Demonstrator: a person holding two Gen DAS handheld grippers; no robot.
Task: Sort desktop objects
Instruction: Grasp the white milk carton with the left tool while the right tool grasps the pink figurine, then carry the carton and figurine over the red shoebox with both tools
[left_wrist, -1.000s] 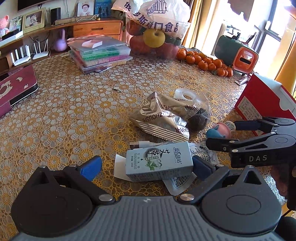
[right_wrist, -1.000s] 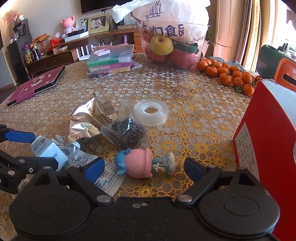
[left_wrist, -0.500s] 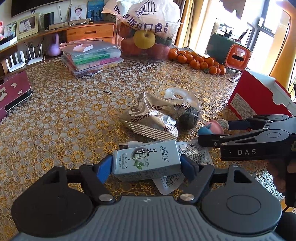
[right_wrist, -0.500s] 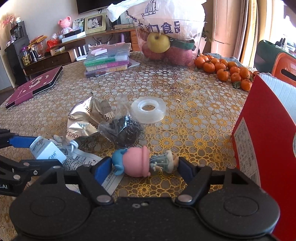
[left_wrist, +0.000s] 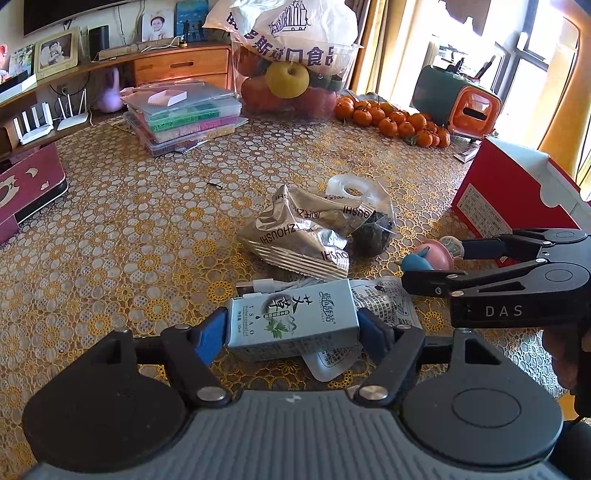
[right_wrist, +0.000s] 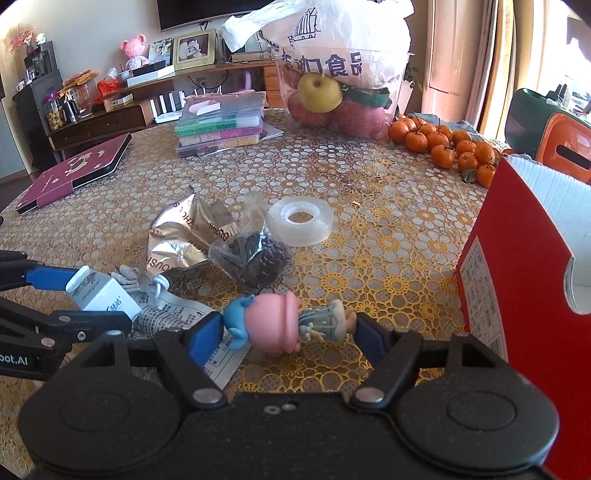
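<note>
Here the left gripper (left_wrist: 291, 328) is clamped on a small box (left_wrist: 293, 319), one blue pad (left_wrist: 210, 334) pressed to each short end, so the box lies crosswise between the fingers with its printed face up. The gripper points level across the table (left_wrist: 110, 229) from its near edge, low over the cloth. Under the box lie a printed sachet (left_wrist: 384, 299) and a white cable (left_wrist: 266, 285).

To its right, the right gripper (right_wrist: 290, 328) is likewise closed on a toy figure (right_wrist: 280, 323): one pad touches the blue hair at the head end, the other meets the feet. The figure lies on its side, pink head toward the left gripper. This gripper too sits low and level at the near edge; in the left wrist view its black arms reach in from the right, and a bit of the person's hand (left_wrist: 567, 350) shows behind them. Whether box or figure is off the cloth cannot be told.

Beyond both grippers, near the table's middle, sit a crumpled foil bag (left_wrist: 295, 236), a clear bag of dark bits (right_wrist: 255, 258) touching it, and a tape roll (right_wrist: 301, 219) just behind. A red box (right_wrist: 524, 277) stands upright at the right edge. At the far edge are tangerines (right_wrist: 450, 147), a fruit bag (right_wrist: 343, 70) and stacked plastic cases (right_wrist: 221, 123); a maroon case (right_wrist: 74, 171) lies at the left edge.
</note>
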